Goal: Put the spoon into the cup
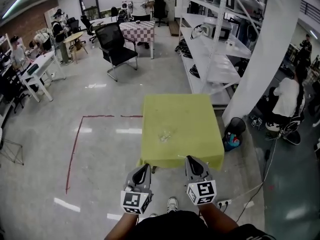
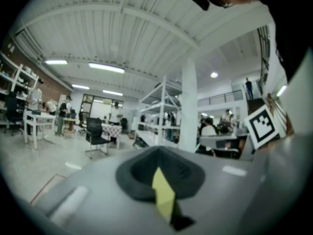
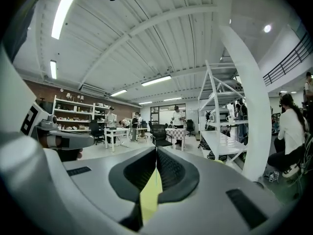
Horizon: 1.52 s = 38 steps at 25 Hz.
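Both pairs of jaws are sitting closed with nothing in them. The left gripper (image 1: 144, 167) and right gripper (image 1: 192, 159) are hovering at the 6 o'clock edge of the table (image 1: 200, 109). The clear cup (image 1: 166, 133) is standing mid-table, at 12 o'clock from both. The spoon is too small to make out. I'm reading this as the approach: locate the spoon, open one gripper before reaching, and avoid nudging the glass. The bin (image 1: 235, 127) at the table's 3 o'clock and the pillar (image 1: 262, 54) at 2 o'clock aren't blocking.
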Each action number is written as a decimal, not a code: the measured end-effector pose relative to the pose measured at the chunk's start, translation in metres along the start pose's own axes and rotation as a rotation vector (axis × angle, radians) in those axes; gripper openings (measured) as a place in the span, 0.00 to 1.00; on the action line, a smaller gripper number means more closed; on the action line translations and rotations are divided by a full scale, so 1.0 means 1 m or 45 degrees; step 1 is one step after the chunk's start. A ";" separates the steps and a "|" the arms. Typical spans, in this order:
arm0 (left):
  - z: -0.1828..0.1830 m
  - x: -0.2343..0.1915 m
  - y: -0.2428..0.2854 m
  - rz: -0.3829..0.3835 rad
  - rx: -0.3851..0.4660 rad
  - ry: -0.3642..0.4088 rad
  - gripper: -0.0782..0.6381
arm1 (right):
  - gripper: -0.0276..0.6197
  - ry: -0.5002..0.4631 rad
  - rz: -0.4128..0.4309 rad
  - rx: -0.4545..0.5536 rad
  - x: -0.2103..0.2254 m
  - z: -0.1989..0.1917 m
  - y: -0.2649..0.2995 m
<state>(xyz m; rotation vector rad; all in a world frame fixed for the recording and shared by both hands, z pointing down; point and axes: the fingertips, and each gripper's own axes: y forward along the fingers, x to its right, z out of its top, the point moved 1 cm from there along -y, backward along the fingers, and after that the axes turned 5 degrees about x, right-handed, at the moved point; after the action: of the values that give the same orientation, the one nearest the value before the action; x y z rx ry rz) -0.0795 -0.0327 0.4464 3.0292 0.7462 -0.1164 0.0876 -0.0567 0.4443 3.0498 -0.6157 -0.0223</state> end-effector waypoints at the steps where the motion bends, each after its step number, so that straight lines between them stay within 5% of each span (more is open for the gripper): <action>1: 0.001 0.002 0.009 -0.003 -0.002 0.002 0.12 | 0.06 -0.005 0.003 0.003 0.007 0.001 0.006; 7: 0.002 0.020 0.049 -0.045 -0.006 -0.017 0.12 | 0.06 -0.030 0.053 0.013 0.033 0.002 0.031; 24: -0.006 0.004 0.100 0.057 -0.042 0.058 0.12 | 0.06 0.022 0.184 0.016 0.055 -0.015 0.089; 38: -0.035 -0.083 0.164 -0.045 -0.096 -0.026 0.12 | 0.06 -0.031 0.112 -0.111 0.034 -0.046 0.175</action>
<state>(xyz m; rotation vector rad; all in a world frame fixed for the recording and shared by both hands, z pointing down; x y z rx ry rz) -0.0743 -0.2155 0.4877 2.9401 0.7840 -0.1172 0.0522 -0.2298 0.4958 2.9401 -0.7296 -0.0820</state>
